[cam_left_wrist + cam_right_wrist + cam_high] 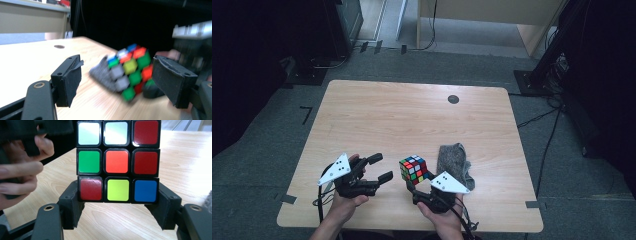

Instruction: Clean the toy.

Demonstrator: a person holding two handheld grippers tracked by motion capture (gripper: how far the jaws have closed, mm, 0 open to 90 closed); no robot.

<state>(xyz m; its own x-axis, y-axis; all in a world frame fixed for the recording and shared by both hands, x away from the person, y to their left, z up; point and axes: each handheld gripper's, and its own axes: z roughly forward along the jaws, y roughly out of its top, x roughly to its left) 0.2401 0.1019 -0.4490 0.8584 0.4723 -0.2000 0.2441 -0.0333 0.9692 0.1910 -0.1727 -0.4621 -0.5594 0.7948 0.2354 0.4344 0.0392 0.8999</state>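
Two grippers, one cube. High view: I see right gripper [414, 181] clamped on puzzle cube [413, 168], near edge of surface [377, 110], grey cloth [454, 161] just right.

Left gripper view: my left gripper [120, 80] empty, gaping; cube ahead-right.

Right gripper view: bottom row pinched [117, 170]. No writing readable.

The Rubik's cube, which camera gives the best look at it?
The right gripper view: the Rubik's cube is close and sharp, one whole face readable. The left gripper view shows it blurred; the high view shows it small.
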